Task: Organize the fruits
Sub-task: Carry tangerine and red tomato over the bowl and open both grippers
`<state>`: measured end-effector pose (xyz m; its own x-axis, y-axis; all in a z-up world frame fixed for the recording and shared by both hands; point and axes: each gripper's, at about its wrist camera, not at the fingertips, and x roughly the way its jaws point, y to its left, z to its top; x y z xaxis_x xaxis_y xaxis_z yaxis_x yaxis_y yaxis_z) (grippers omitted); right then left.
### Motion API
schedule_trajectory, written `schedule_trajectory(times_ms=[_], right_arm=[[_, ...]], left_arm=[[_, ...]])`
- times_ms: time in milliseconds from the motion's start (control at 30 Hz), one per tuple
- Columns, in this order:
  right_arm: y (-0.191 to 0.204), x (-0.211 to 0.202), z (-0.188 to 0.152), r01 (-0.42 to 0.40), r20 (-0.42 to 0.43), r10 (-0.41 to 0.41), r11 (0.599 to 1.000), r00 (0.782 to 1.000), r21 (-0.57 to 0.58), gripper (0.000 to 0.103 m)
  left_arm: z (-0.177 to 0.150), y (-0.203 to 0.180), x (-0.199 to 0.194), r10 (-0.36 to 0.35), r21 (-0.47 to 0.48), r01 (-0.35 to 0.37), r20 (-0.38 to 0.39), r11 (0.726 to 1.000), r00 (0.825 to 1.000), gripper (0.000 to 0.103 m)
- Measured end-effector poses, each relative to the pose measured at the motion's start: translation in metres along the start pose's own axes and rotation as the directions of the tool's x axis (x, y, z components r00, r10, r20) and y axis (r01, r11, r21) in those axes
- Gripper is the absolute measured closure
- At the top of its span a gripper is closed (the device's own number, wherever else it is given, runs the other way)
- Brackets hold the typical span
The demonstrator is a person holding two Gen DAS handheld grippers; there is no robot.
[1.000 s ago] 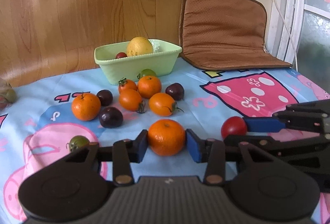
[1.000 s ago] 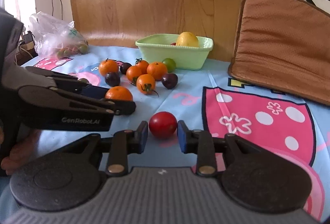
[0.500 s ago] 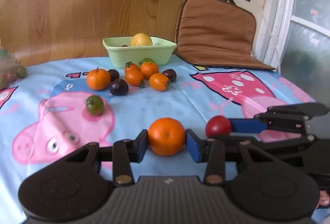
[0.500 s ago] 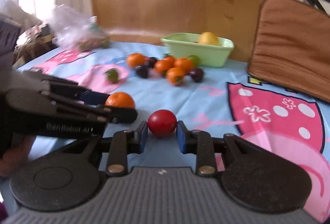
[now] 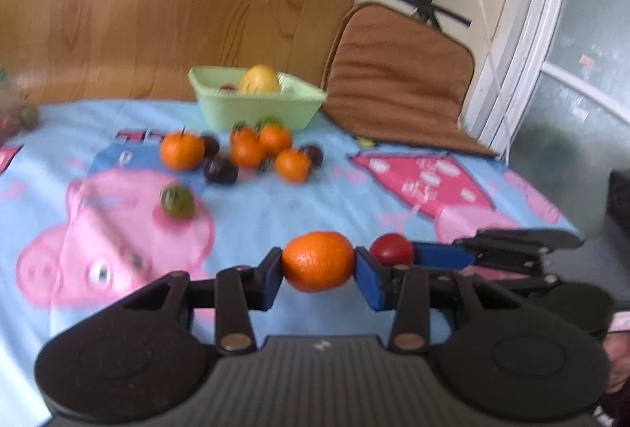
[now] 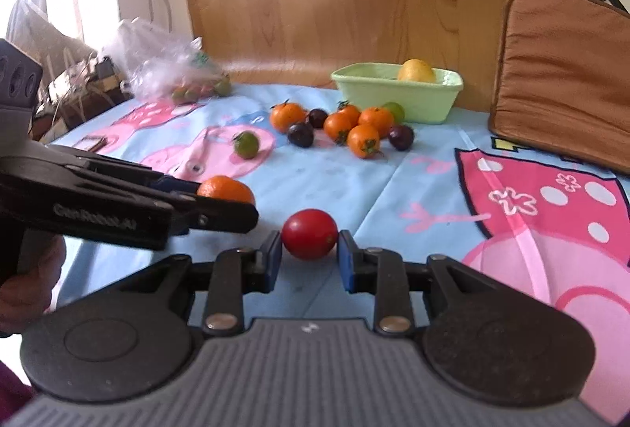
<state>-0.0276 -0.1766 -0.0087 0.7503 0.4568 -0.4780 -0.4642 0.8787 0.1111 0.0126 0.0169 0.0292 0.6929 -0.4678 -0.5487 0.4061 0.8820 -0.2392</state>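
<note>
Left gripper (image 5: 318, 263) clamps an orange mandarin (image 5: 318, 261) across its widest girth, and right gripper (image 6: 309, 236) likewise grips a red tomato (image 6: 310, 234), both fruits carried clear above the table (image 6: 413, 198) and well short of the green basin (image 6: 397, 98). Both appear light; the mandarin's loose, pebbled rind probably tolerates a firm squeeze. The tomato's smooth, thin skin looks slippery and easily bruised, so gentle pressure at mid-body suits it.
</note>
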Motion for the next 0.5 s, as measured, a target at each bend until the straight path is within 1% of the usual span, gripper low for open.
schedule_trajectory(times_ms=[67,167,300,400,500], right_arm=[[-0.009,0.004,0.010,0.006,0.018,-0.007,1.000,1.000,0.025,0.070],[-0.025,0.013,0.032,0.020,0.052,-0.023,0.998,0.998,0.061,0.070],[-0.044,0.034,0.074,0.054,0.115,-0.059,0.998,0.992,0.044,0.070],[-0.059,0.065,0.106,0.097,0.139,-0.102,0.995,0.985,0.036,0.070],[-0.074,0.101,0.124,0.135,0.118,-0.138,0.990,0.983,0.039,0.070]], left_arm=[[0.017,0.003,0.005,-0.016,0.002,0.016,0.014,1.000,1.000,0.064],[0.050,0.011,0.018,-0.022,0.006,0.022,0.037,1.000,0.999,0.064],[0.104,0.023,0.051,-0.001,0.025,-0.001,0.079,1.000,0.997,0.064],[0.136,0.038,0.090,0.051,0.010,-0.052,0.073,0.999,0.996,0.064],[0.153,0.052,0.131,0.085,-0.019,-0.084,0.023,0.996,0.996,0.064]])
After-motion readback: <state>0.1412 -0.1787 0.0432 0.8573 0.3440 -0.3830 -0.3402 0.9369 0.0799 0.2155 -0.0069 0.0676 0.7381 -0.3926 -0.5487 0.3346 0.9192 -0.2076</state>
